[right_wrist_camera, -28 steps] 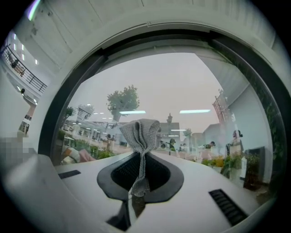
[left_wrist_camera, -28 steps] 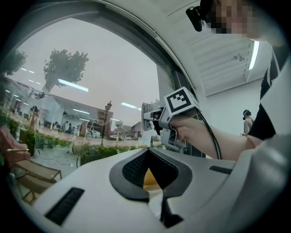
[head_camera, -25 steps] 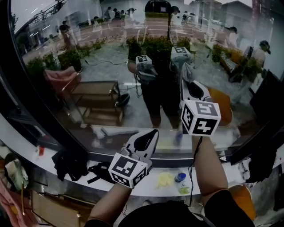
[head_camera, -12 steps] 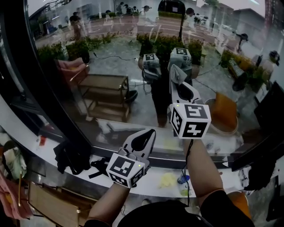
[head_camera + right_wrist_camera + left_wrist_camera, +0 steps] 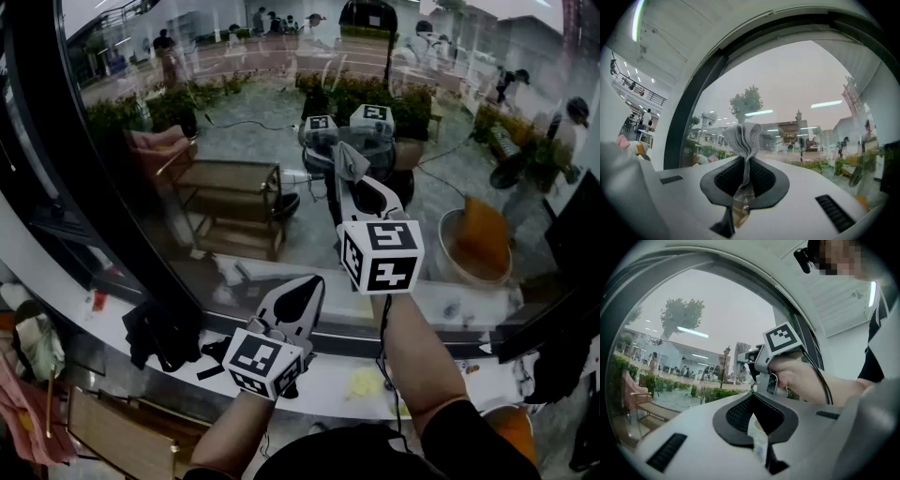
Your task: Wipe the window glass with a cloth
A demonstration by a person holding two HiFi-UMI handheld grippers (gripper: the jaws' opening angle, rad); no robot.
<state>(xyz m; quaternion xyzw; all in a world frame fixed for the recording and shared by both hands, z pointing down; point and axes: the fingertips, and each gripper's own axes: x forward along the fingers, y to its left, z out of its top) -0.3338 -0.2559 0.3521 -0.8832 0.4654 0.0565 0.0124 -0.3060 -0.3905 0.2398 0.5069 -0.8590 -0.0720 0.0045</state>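
Cloth [image 5: 742, 138], one, grey, in right tongs [image 5: 743, 169]; left tongs [image 5: 753, 404] together, empty.

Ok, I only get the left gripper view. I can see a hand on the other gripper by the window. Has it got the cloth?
Observer: Yes. The right gripper view shows the right gripper shut on a grey cloth, which bunches out past the tips.
Operator: Is the cloth on the glass?
Observer: In the head view it is up at the window glass, right by its own reflection. I cannot confirm actual contact.
Operator: What's below my gripper?
Observer: In the head view a white sill runs below the left gripper, with a crumpled yellow thing lying on it to the right.
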